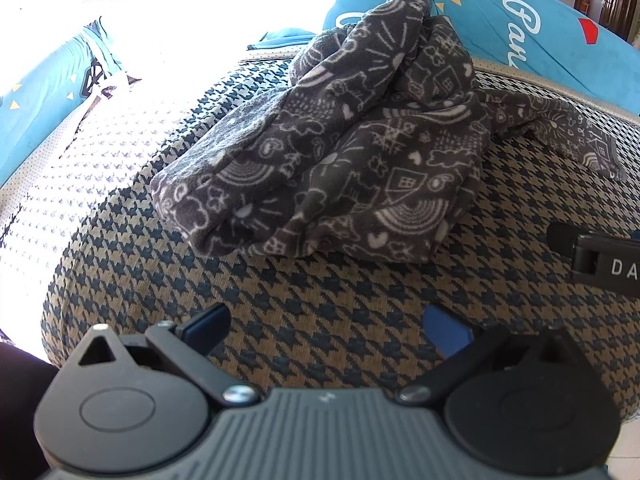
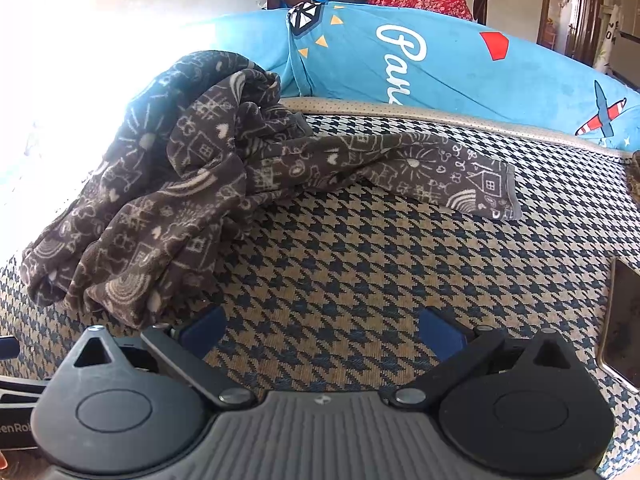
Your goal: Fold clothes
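Note:
A dark grey fleece garment (image 1: 332,152) with white doodle print lies crumpled in a heap on the houndstooth cushion (image 1: 320,300). One sleeve or leg (image 2: 440,172) stretches flat to the right across the cushion. My left gripper (image 1: 326,330) stands open a short way in front of the heap, nothing between its blue pads. In the right wrist view the garment (image 2: 152,200) sits at the left and my right gripper (image 2: 322,332) is open over bare cushion (image 2: 340,260), its left finger (image 2: 202,330) close to the heap's near edge.
A long blue bolster (image 2: 420,64) with white lettering lies behind the garment along the cushion's back edge. A phone or flat dark slab (image 2: 624,320) lies at the cushion's right side. The right gripper's body (image 1: 600,260) shows at the right of the left wrist view. Strong glare washes out the left.

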